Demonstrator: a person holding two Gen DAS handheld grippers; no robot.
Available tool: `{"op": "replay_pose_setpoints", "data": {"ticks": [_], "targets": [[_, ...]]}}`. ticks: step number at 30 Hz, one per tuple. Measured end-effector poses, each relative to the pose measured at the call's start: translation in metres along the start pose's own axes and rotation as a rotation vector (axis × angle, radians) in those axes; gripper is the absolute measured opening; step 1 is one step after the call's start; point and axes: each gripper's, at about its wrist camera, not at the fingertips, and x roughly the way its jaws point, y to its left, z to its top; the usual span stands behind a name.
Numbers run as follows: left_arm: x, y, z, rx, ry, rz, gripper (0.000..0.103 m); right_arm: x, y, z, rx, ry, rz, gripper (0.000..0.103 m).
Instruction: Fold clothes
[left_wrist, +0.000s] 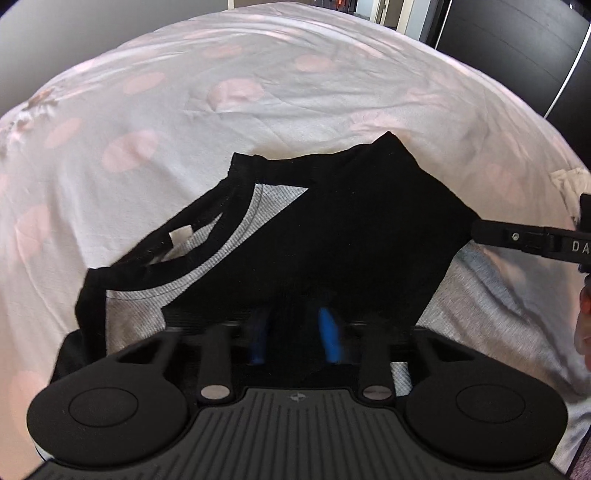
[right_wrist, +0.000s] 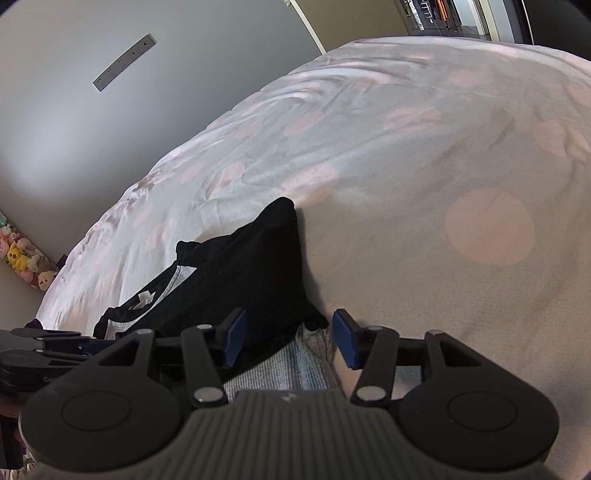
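A black and grey shirt (left_wrist: 332, 229) lies on a bed sheet (left_wrist: 184, 110) with pink spots, a black panel folded over the grey body. The neckline with a white label faces the left side in both views.

Left gripper (left_wrist: 295, 332): blue pads (left_wrist: 328, 332) close together with black fabric draped between and over them; whether they press the cloth cannot be told.

Right gripper (right_wrist: 288, 339): jaws apart, straddling the shirt's near corner where black meets grey; pads (right_wrist: 345, 341) not pressing the cloth.

Plush toys (right_wrist: 22, 258) sit by the wall beyond the bed
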Motion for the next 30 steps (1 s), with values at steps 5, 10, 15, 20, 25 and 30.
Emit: {"op": "replay_pose_setpoints", "data": {"ticks": [5,10,15,20,25,30], "targets": [[-0.037,-0.001,-0.011,-0.022,-0.136,0.051,0.004,0.002,-0.001,0.0,0.008,0.005,0.002,0.055],[-0.088,0.028,-0.033,-0.241,-0.299,0.17,0.003,0.0,-0.001,0.0,0.01,0.004,0.01,0.055],[-0.103,0.064,-0.07,-0.484,-0.293,0.282,0.003,-0.002,0.0,0.0,0.008,-0.002,0.008,0.055],[-0.089,0.09,-0.113,-0.651,-0.194,0.333,0.003,-0.002,0.001,-0.001,0.004,0.0,0.005,0.055],[-0.092,0.091,-0.13,-0.71,-0.218,0.296,0.003,-0.003,-0.003,0.002,0.004,-0.013,-0.016,0.055],[-0.088,0.087,-0.135,-0.753,-0.165,0.302,0.005,-0.006,-0.01,0.006,0.026,-0.031,-0.049,0.055]]}}
